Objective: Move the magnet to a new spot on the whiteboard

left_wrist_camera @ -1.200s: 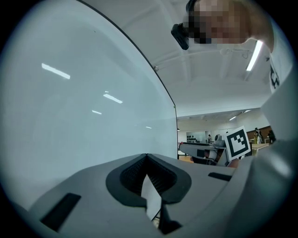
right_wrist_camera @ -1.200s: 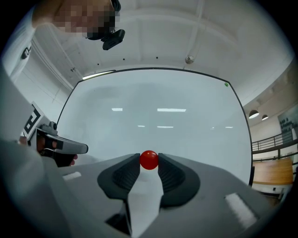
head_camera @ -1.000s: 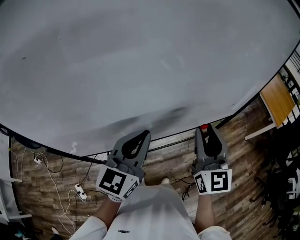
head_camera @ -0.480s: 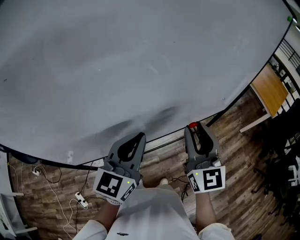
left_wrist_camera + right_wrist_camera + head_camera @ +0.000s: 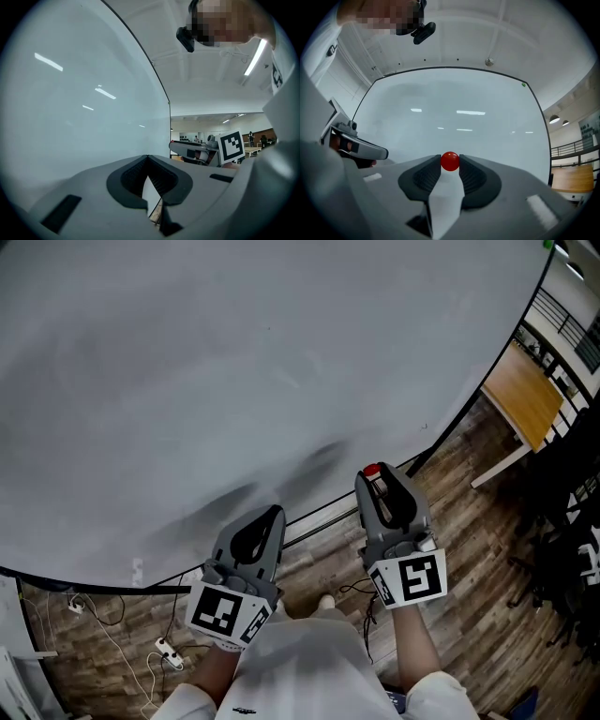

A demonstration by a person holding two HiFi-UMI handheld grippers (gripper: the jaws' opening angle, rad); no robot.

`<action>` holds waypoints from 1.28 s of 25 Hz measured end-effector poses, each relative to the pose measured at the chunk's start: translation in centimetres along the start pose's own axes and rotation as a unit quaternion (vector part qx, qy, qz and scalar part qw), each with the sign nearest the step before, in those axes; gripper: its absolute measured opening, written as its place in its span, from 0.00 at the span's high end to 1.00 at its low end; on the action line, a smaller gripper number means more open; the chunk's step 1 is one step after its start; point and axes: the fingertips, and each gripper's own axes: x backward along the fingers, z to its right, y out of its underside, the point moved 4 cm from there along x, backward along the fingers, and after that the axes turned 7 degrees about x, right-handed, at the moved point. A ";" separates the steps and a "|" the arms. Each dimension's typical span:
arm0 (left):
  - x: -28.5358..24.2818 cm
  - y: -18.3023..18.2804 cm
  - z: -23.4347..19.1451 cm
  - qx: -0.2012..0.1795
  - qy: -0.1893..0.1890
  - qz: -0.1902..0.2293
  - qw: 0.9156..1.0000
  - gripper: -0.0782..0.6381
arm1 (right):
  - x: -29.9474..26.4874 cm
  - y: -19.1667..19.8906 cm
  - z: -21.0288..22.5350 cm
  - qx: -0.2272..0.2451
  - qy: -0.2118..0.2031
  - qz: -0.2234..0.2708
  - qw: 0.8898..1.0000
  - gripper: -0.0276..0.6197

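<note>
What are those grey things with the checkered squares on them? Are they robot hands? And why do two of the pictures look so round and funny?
They are not robot hands. A person holds a grey pinching tool, called a gripper, in each hand. The black-and-white squares are part of the tools.

The head view comes from a camera on the person's head, looking down. It shows the left gripper, the right gripper, a big whiteboard in front and a wooden floor below.

The other two pictures come from little wide-eyed cameras that ride on each gripper and look along its two jaws. That is why they look round.

The right gripper pinches a small red magnet between its jaws. The left gripper's jaws are closed together with nothing in them.
</note>
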 end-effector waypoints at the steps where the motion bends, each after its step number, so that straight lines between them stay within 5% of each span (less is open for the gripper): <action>1: -0.4 0.0 0.2 0.000 0.000 -0.001 1.000 0.88 | -0.2 0.1 0.5 0.001 0.001 0.000 1.000 0.76; 32: -6.9 4.4 0.9 0.020 -0.042 -0.048 0.998 0.88 | -6.4 10.4 6.5 -0.011 -0.025 -0.065 0.998 0.76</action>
